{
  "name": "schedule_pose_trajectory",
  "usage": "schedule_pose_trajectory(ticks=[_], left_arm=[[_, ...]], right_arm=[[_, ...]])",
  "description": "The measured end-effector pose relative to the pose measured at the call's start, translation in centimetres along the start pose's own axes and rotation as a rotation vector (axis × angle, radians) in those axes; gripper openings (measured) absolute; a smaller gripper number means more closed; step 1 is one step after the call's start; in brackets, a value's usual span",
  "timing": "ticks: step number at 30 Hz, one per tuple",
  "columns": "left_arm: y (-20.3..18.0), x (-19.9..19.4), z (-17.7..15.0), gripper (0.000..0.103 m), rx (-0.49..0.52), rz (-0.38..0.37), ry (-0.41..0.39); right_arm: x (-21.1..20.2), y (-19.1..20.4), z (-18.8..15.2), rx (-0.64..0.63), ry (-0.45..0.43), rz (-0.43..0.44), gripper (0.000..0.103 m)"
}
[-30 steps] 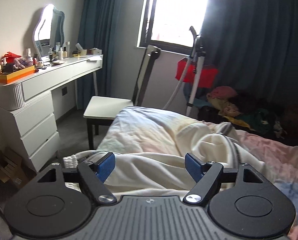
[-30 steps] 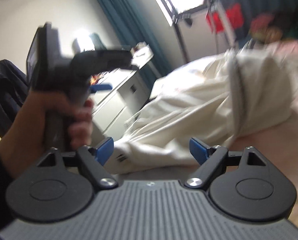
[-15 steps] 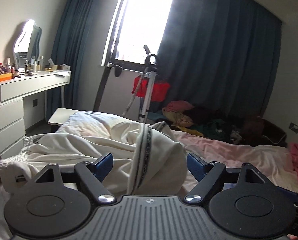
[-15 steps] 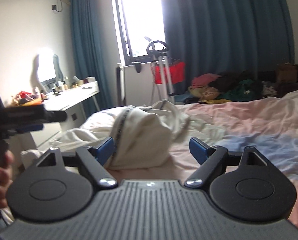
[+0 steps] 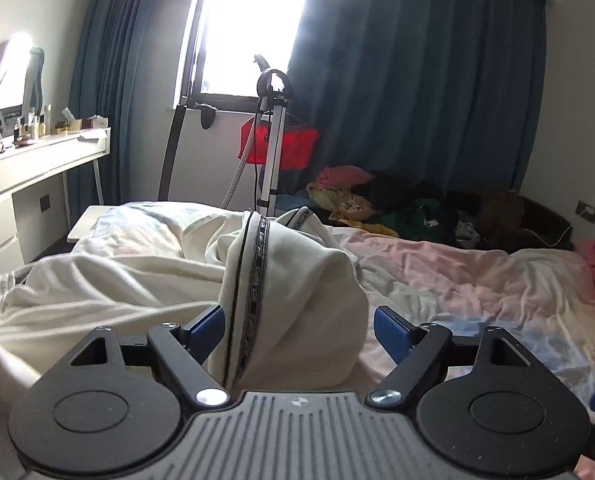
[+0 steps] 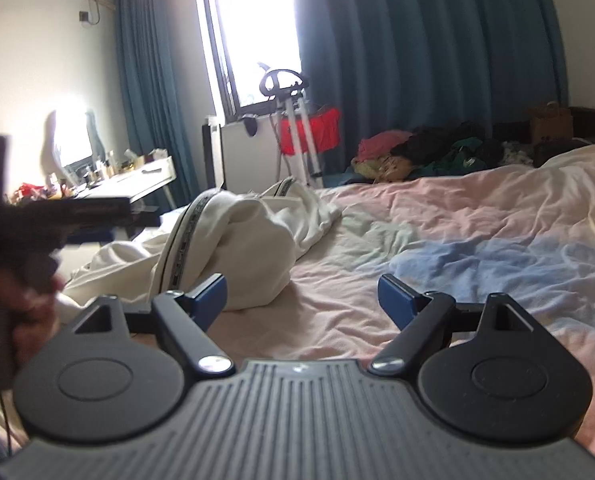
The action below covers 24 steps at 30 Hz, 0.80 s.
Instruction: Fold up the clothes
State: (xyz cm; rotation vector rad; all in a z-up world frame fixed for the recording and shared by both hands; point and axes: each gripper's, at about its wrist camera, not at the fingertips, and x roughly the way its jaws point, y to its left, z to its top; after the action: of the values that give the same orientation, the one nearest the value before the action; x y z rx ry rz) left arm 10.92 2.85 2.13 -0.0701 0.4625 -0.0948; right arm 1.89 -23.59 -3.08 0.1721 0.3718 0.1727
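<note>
A cream-white garment (image 5: 305, 280) with a dark patterned side stripe lies bunched in a heap on the bed; it also shows in the right wrist view (image 6: 241, 240). My left gripper (image 5: 297, 330) is open and empty, with the heap just in front of and between its blue fingertips. My right gripper (image 6: 301, 296) is open and empty, above the pink sheet with the garment at its left fingertip. The left gripper's body and the hand holding it show blurred at the left of the right wrist view (image 6: 37, 216).
The bed has a wrinkled pink and blue sheet (image 6: 457, 240). A pile of mixed clothes (image 5: 397, 204) lies at its far side. A garment steamer stand with a red item (image 5: 273, 148) stands by the window. A white dressing table (image 5: 29, 164) and a stool (image 5: 85, 220) are on the left.
Both views have swung right from the dressing table toward the bed's middle and steadied. The garment heap now sits centred before the left gripper. Both grippers stay open.
</note>
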Motion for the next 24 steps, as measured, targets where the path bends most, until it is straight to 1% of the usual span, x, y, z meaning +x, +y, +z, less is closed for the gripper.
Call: schedule_pose_trajectory(ticks=[3, 5, 7, 9, 10, 12, 14, 16, 17, 19, 20, 21, 22, 23, 24], left_arm=[[1.7, 5.9, 3.1, 0.083, -0.004, 0.013, 0.039], [2.3, 10.5, 5.7, 0.084, 0.013, 0.055, 0.046], [2.9, 15.2, 8.0, 0.086, -0.031, 0.081, 0.099], [4.0, 19.7, 10.2, 0.086, -0.124, 0.065, 0.168], [4.3, 21.8, 11.0, 0.086, -0.150, 0.072, 0.185], [4.8, 25.9, 12.5, 0.085, -0.197, 0.090, 0.215], [5.2, 29.5, 13.3, 0.082, -0.199, 0.107, 0.262], [5.3, 32.8, 13.9, 0.081, -0.161, 0.174, 0.307], [5.5, 33.6, 13.7, 0.079, -0.164, 0.173, 0.327], [5.8, 35.2, 13.3, 0.070, -0.174, 0.163, 0.368], [5.9, 35.9, 13.1, 0.068, -0.180, 0.158, 0.389], [5.8, 36.4, 12.8, 0.058, -0.164, 0.148, 0.419], [5.5, 36.5, 12.4, 0.037, -0.135, 0.153, 0.436], [5.1, 36.1, 12.2, 0.029, -0.106, 0.176, 0.430], [4.7, 35.8, 12.1, 0.016, -0.076, 0.201, 0.420]], right_arm=[[2.1, -1.3, -0.3, 0.035, 0.042, -0.003, 0.084], [3.8, -2.6, -0.6, 0.087, 0.076, -0.002, 0.084], [5.7, -3.7, -1.1, 0.132, 0.105, -0.004, 0.084], [8.2, -4.7, -1.9, 0.127, 0.138, -0.043, 0.084], [9.5, -5.2, -2.4, 0.124, 0.163, -0.067, 0.084], [11.9, -6.5, -3.5, 0.154, 0.211, -0.093, 0.084], [13.8, -8.1, -4.4, 0.206, 0.250, -0.089, 0.084], [15.1, -9.1, -5.2, 0.214, 0.254, -0.096, 0.084], [15.6, -9.3, -5.6, 0.202, 0.245, -0.111, 0.083], [16.4, -9.7, -6.2, 0.175, 0.219, -0.132, 0.084], [16.7, -9.7, -6.3, 0.162, 0.207, -0.130, 0.086], [16.8, -9.6, -6.2, 0.149, 0.199, -0.129, 0.086], [16.9, -9.5, -6.2, 0.137, 0.193, -0.128, 0.086], [17.0, -9.4, -6.2, 0.132, 0.191, -0.128, 0.086], [16.9, -9.5, -6.2, 0.134, 0.188, -0.127, 0.086]])
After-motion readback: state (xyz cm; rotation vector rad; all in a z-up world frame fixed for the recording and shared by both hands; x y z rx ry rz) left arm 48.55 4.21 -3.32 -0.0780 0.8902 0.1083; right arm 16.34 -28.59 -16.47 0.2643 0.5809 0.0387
